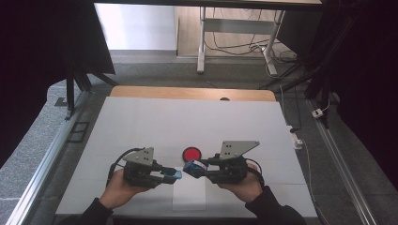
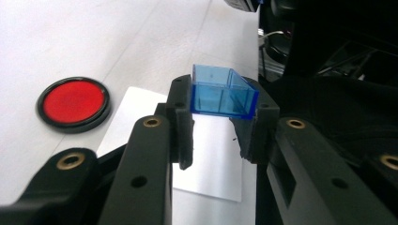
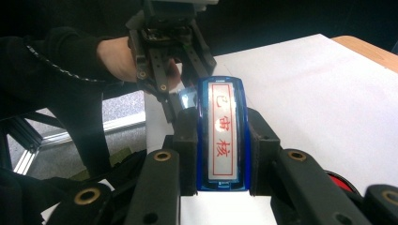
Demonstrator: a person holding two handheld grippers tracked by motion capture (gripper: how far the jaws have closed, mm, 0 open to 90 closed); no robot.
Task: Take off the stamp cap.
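Near the worktop's (image 1: 141, 122) front edge, about midway along it, the person's 2 hands hold the hand-held grippers tip to tip, a little apart. The left hand-held gripper (image 2: 220, 124) is clamped on a clear blue cap (image 2: 220, 91): its 2 black jaws press the cap's sides, and the cap's open, hollow end faces away from the camera that rides on that gripper. In the high view the cap (image 1: 175, 175) juts from the gripper's tip toward the middle of the worktop's front edge.

The right hand-held gripper (image 3: 221, 140) is clamped on a blue stamp body (image 3: 221, 136), gripped on both long sides. The stamp's white face carries red characters inside a red frame and is turned toward that gripper's camera. In the high view the stamp (image 1: 191, 167) points at the cap, just short of it, with a gap between the 2.

A white sheet of paper (image 1: 189, 194) lies flat on the worktop below both tips, touching the front edge. A round red ink pad with a black rim (image 1: 191, 153) sits just behind the tips, farther from the front edge.
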